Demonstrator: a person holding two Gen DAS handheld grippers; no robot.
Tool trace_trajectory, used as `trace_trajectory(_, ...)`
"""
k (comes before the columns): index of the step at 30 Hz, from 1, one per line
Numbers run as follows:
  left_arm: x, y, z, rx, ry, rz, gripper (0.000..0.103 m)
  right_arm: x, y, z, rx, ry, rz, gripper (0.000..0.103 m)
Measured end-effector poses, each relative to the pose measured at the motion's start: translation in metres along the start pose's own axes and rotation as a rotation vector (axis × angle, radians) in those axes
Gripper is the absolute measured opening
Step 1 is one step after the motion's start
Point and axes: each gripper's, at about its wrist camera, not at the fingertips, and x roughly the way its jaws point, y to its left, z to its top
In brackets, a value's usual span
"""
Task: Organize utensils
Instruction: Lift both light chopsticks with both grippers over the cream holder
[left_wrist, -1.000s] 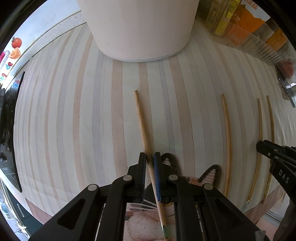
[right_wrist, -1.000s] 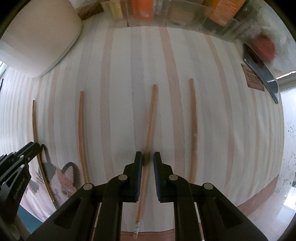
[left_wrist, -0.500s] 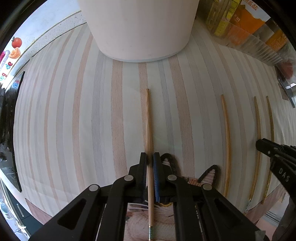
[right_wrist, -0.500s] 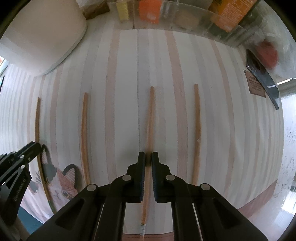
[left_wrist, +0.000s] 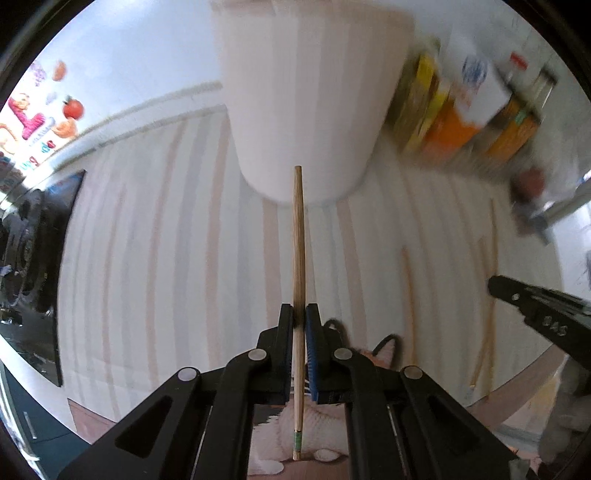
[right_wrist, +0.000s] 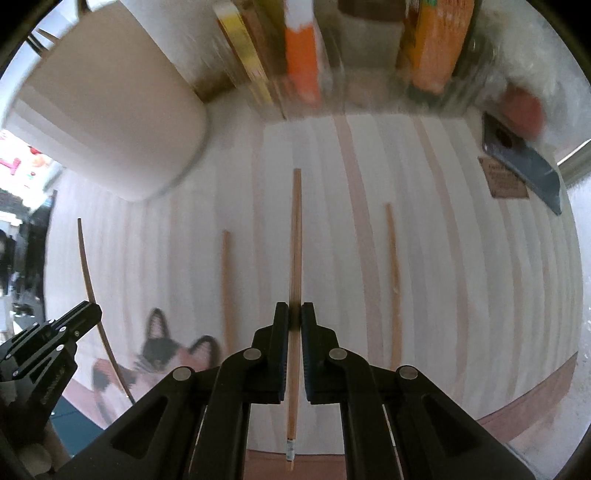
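My left gripper (left_wrist: 300, 314) is shut on a wooden chopstick (left_wrist: 298, 236) and holds it raised above the striped mat, its tip pointing at the white cylindrical holder (left_wrist: 306, 99). My right gripper (right_wrist: 291, 312) is shut on another chopstick (right_wrist: 295, 236), also lifted off the mat. Two more chopsticks (right_wrist: 226, 288) (right_wrist: 393, 280) lie on the mat either side of it. The left gripper and its chopstick (right_wrist: 92, 295) show at the left edge of the right wrist view. The holder (right_wrist: 107, 118) stands at the back left there.
A striped mat (left_wrist: 147, 258) with a cat picture (right_wrist: 166, 350) covers the table. Orange and yellow packets in a clear bin (right_wrist: 306, 55) line the back. A dark phone (right_wrist: 524, 162) lies at the back right. A dark panel (left_wrist: 48, 258) is at the left.
Both grippers have risen off the mat, each carrying its chopstick. The views have tilted up, so the holder and the back bin show more.
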Motion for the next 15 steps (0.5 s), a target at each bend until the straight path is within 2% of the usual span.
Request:
trace_trajectory(8, -0.122, 0.018, 0.038, -0.056, -0.276, -0.080, 0.004, -0.081, 0.027, 0.019, -0.050, -0.188, 0.098, 0.007)
trace_trajectory(12, -0.181, 0.022, 0.077, -0.070, -0.414, -0.133, 0.004, -0.142, 0.047, 0.047, -0.071, -0.321, 0.180, 0.007)
trace_trajectory(15, -0.206, 0.025, 0.108, -0.084, -0.496, -0.136, 0.004, -0.186, 0.068, 0.077, -0.092, -0.436, 0.227, 0.007)
